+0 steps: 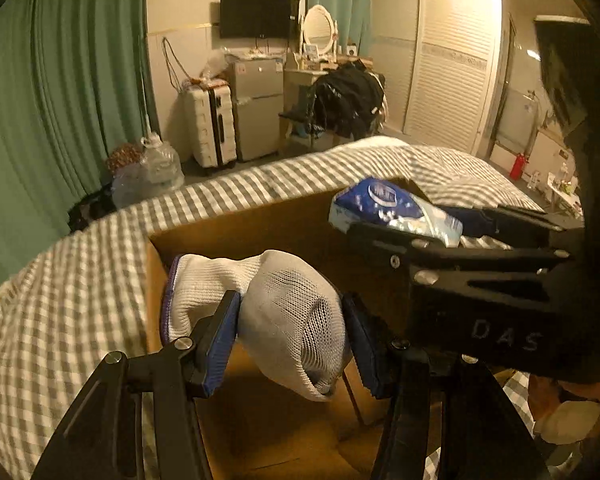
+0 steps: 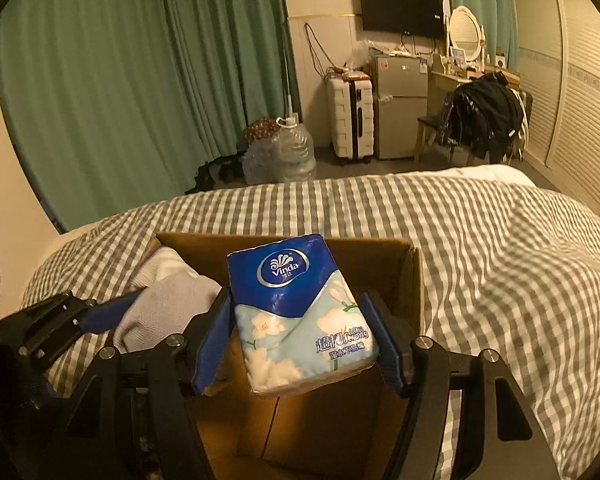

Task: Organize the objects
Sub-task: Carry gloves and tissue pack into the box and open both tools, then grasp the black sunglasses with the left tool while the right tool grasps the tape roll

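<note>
The cardboard box floor is largely hidden behind the tissue pack.

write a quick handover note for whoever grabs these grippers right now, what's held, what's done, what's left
Left gripper: shut on the white socks, held above the cardboard box.
Right gripper: shut on the Vinda tissue pack, also above the box.
The box sits open on the checked bedspread; the part of its bottom that shows is bare.
Done: both items picked up and brought over the box.
Left: lower each into the box and open the fingers. Whether more items wait elsewhere is not visible.
</note>
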`<state>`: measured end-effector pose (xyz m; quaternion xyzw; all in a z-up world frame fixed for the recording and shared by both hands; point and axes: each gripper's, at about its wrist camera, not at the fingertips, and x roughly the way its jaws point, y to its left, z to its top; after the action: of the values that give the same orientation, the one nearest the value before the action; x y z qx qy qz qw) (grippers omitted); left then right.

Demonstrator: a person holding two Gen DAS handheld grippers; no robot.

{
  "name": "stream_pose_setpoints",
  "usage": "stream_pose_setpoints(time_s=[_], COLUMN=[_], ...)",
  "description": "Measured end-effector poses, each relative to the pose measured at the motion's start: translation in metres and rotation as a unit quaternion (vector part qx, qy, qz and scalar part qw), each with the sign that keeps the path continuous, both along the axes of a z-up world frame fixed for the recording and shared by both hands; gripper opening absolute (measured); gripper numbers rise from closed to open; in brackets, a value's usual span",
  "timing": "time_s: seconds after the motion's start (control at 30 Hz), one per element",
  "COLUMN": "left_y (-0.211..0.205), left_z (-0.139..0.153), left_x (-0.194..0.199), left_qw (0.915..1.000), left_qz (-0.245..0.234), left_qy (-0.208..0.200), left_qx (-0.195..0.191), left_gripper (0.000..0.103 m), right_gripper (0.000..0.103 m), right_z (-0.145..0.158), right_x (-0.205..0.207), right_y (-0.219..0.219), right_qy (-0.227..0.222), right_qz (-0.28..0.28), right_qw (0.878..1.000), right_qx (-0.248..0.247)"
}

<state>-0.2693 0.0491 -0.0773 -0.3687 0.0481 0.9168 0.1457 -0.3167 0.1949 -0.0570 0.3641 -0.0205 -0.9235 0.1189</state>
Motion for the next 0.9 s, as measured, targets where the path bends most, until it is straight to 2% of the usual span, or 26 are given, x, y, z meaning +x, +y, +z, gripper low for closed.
stream_pose_setpoints(time_s=[0.2,0.23,0.33,0.37,0.4,0.67,0.73,0.9], left_y=[0.002,0.002,0.002,0.002,0.002,-0.02,-0.026,-0.045], left_z=[-0.013,-0.013,-0.009,-0.006,-0.003,0.027,0.04,0.073], left_x=[-0.001,-0.001,0.004,0.007,0.008,0.043,0.059,0.111], left_qw=[0.9998,0.9997,0.9998,0.9999,0.9999,0.9992,0.9985,0.9961], left_qz=[-0.005,-0.006,-0.007,-0.004,-0.001,0.039,0.053,0.081], left_qy=[-0.019,-0.022,-0.019,-0.013,-0.006,-0.002,0.006,0.032], left_qx=[-0.004,-0.003,-0.005,-0.008,-0.01,-0.01,-0.014,-0.015], left_gripper=[0.056,0.057,0.073,0.083,0.09,0.092,0.092,0.094], right_gripper=[0.065,0.067,0.083,0.083,0.083,0.084,0.084,0.084], right_z=[-0.005,-0.005,-0.001,0.001,0.004,0.035,0.046,0.078], right_x=[0.003,0.004,0.007,0.009,0.011,0.042,0.061,0.117], right_y=[0.003,0.005,0.009,0.011,0.013,0.026,0.027,0.022], right_qy=[0.002,0.003,0.012,0.017,0.023,0.05,0.057,0.081], right_qz=[-0.003,-0.003,-0.008,-0.011,-0.014,-0.043,-0.041,-0.024], right_qw=[1.0,1.0,0.999,0.999,0.999,0.996,0.996,0.996], right_qx=[-0.007,-0.012,-0.032,-0.036,-0.04,-0.054,-0.055,-0.023])
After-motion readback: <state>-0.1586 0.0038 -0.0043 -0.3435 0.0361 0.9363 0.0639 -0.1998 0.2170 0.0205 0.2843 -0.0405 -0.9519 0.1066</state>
